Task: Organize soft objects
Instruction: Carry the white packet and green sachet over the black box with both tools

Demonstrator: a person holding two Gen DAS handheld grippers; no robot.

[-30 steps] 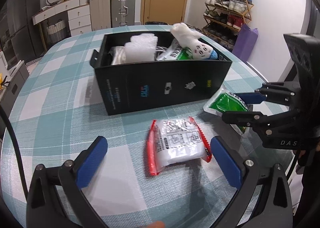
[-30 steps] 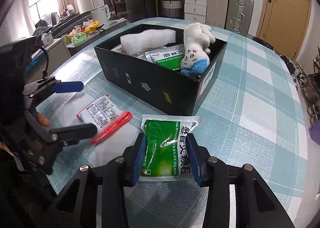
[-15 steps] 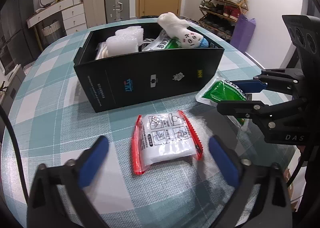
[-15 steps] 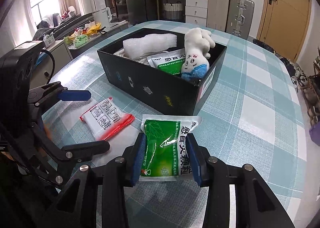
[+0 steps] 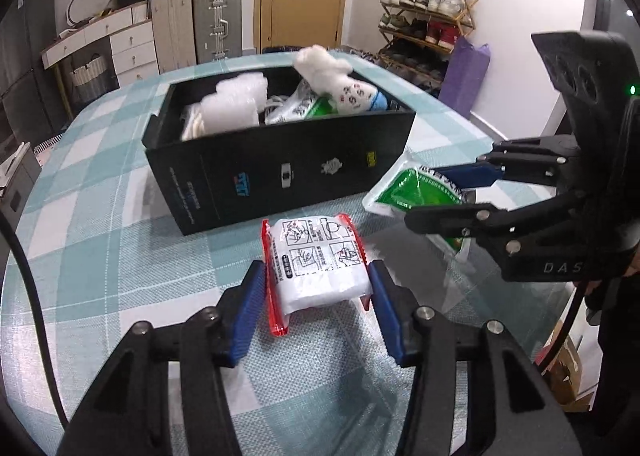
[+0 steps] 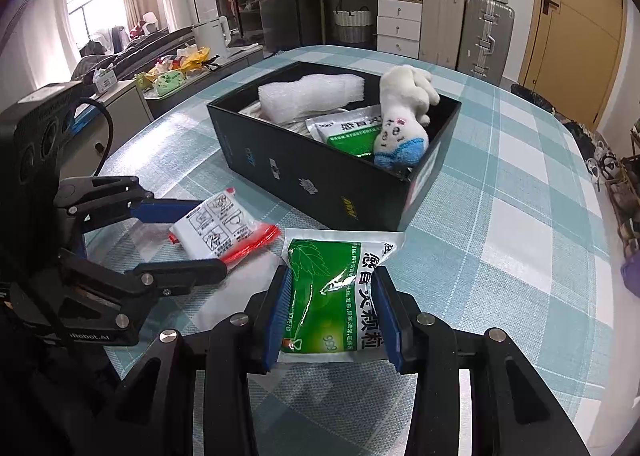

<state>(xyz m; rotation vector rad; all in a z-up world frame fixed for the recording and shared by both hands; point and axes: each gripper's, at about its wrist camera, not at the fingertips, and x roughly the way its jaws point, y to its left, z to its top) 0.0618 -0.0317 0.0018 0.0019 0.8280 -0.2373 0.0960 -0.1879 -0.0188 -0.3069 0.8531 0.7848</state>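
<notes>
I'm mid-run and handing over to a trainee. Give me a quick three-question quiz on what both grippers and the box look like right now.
1. True or false: the left gripper has closed its fingers on the red-edged white packet.
2. What does the right gripper hold? A) plush toy B) green sachet C) foam roll
3. Fill in: the plush toy lies inside the black ____.

Key
1. True: the blue pads touch both sides of the packet, which sits on the checked tablecloth.
2. B, the green sachet.
3. box, beside a foam roll and another green sachet.
</notes>
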